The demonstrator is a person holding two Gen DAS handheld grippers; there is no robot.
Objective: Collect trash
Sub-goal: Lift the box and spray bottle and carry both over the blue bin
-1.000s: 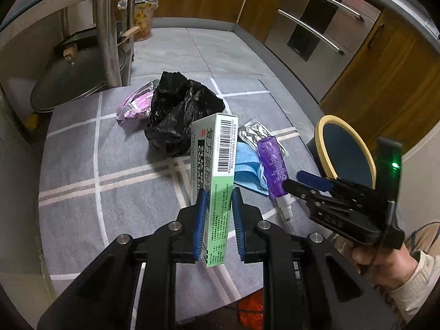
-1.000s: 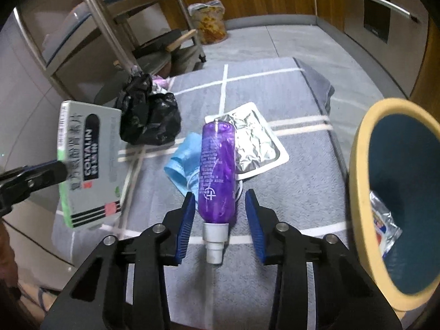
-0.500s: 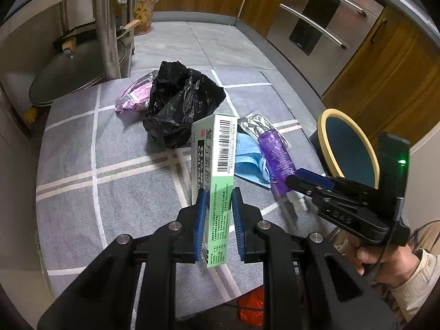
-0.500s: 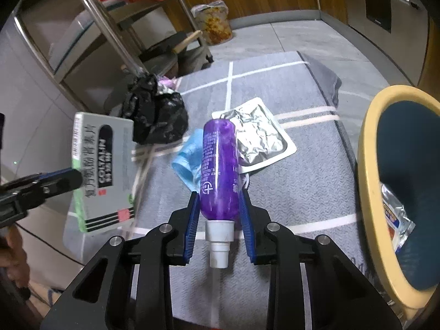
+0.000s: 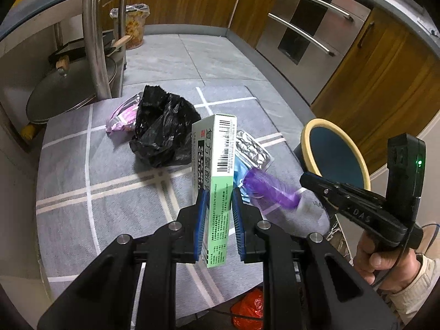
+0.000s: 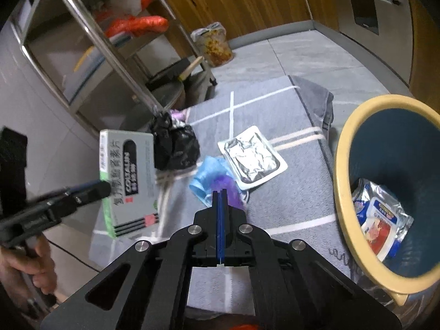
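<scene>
My left gripper (image 5: 218, 192) is shut on a green medicine box (image 5: 217, 148), held upright above the grey mat (image 5: 82, 187); the right wrist view shows the same box (image 6: 126, 176). My right gripper (image 6: 220, 192) is shut, its blue pads pressed flat together with nothing between them. The purple spray bottle (image 6: 229, 185) shows as a blur just past its tips, over a blue face mask (image 6: 209, 172). In the left wrist view the bottle (image 5: 271, 188) is a purple smear in front of the right gripper (image 5: 302, 177). A blue bin with a yellow rim (image 6: 341, 165) stands to the right.
On the mat lie a black plastic bag (image 5: 162, 134), a pink wrapper (image 5: 122, 117) and a foil blister pack (image 6: 251, 161). Snack packets (image 6: 382, 220) lie in the bin. A metal rack (image 5: 93, 41) stands at the left, an oven front (image 5: 302, 33) behind.
The right jaws closed first onto the purple bottle, then fully together; the bottle is now out of them and blurred ahead of the tips. The right gripper rose. The left gripper kept still.
</scene>
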